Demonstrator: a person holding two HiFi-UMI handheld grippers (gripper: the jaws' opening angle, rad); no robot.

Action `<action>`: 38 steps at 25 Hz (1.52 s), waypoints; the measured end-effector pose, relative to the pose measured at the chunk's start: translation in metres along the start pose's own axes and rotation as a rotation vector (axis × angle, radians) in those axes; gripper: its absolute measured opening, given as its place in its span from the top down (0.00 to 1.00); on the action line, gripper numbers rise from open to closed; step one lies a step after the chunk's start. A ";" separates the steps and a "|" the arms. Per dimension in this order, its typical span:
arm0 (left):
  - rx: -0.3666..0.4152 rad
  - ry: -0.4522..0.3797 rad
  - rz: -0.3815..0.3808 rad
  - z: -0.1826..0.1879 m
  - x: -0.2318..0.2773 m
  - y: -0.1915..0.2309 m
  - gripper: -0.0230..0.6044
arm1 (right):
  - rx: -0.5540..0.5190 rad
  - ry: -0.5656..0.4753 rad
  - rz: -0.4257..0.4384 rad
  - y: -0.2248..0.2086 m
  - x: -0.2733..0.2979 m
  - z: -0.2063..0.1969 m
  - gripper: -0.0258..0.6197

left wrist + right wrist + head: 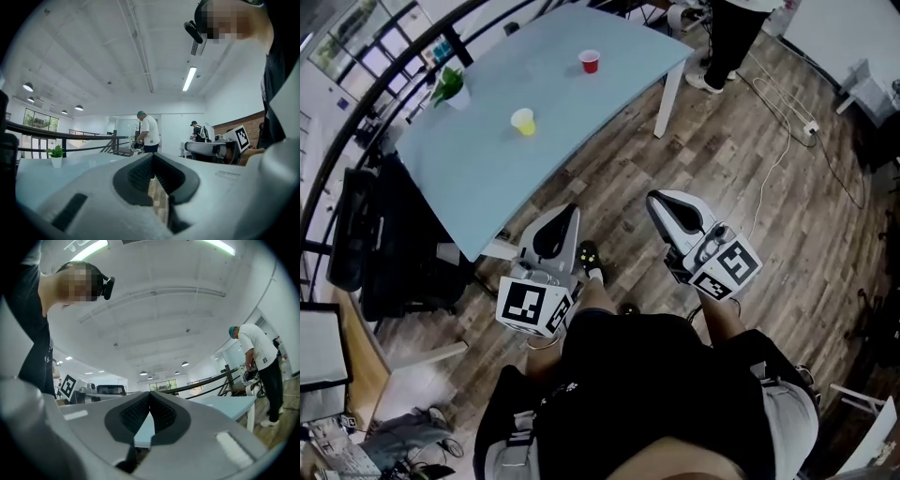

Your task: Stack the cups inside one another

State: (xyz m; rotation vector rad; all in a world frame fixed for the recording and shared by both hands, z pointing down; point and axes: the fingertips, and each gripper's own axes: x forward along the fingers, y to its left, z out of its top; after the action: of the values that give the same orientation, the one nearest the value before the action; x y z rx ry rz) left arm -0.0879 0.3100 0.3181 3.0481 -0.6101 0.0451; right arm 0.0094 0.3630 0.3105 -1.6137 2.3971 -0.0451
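Pale-blue table (487,178), red cup (590,61), yellow cup (523,121)

Nothing legible as words, brands or numbers; only coded black-and-white square markers, on the left cube (530,307) and right cube (729,265), lower middle.

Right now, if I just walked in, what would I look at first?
Probably the red cup and the yellow cup, standing apart on the light blue table. Next, the left gripper and right gripper, held over the wooden floor short of the table, jaws together and empty.
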 end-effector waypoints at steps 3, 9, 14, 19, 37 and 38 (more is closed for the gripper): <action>0.013 -0.005 -0.010 0.004 0.017 0.011 0.99 | -0.005 0.004 -0.020 -0.018 0.010 0.002 0.96; -0.013 -0.004 -0.003 -0.003 0.042 0.056 0.99 | 0.007 0.025 -0.037 -0.047 0.047 -0.009 0.96; -0.017 -0.002 0.027 -0.007 0.062 0.100 0.99 | -0.004 0.036 -0.034 -0.072 0.085 -0.016 0.96; -0.023 0.002 0.052 -0.007 0.077 0.141 0.99 | 0.001 0.055 -0.019 -0.089 0.126 -0.023 0.96; -0.055 0.001 0.125 -0.002 0.100 0.273 0.99 | -0.003 0.119 0.037 -0.121 0.260 -0.045 0.96; -0.055 0.000 0.125 -0.002 0.102 0.280 0.99 | -0.008 0.118 0.035 -0.123 0.266 -0.046 0.96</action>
State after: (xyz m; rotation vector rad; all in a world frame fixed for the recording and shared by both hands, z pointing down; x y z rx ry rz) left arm -0.1017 0.0126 0.3307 2.9536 -0.7877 0.0302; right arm 0.0168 0.0669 0.3245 -1.6147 2.5158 -0.1287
